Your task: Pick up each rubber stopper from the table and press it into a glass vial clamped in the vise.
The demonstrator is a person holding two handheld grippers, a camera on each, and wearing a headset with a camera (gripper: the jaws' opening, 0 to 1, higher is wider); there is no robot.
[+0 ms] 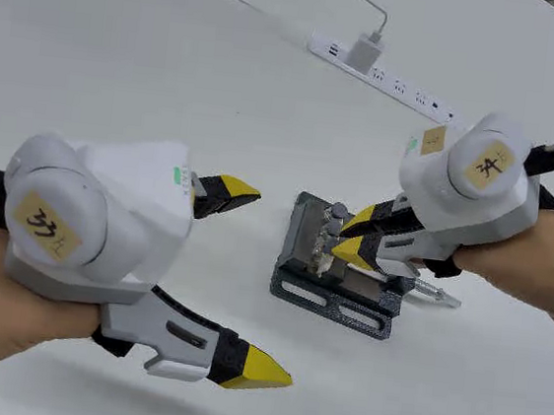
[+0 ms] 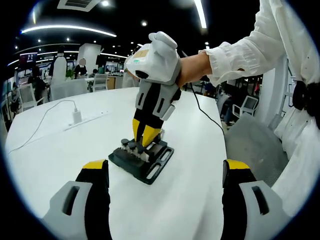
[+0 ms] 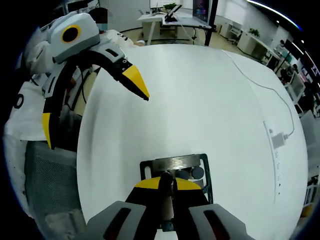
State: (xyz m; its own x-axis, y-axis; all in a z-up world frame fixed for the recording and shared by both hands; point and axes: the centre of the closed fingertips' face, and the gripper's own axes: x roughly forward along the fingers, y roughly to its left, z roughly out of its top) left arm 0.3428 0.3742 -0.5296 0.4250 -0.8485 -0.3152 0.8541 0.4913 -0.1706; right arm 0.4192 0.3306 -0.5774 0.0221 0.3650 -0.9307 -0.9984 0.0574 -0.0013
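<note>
Head view: right gripper [image 1: 341, 240] clenches grey rubber stopper [image 3: 168, 191] over black metal vise [image 1: 332, 298], centre of white worktop [image 1: 153, 66]; left gripper [image 1: 274, 286] splayed, empty; probably nearly done.

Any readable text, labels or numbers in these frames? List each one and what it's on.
"34": handwritten on the top sticker of the right hand-held gripper.
"33" plus one unclear mark: handwritten on the tan sticker of the left hand-held gripper.
Side sticker, right hand-held gripper: too small to read.
Green label, left hand-held gripper: too small to read.
</note>
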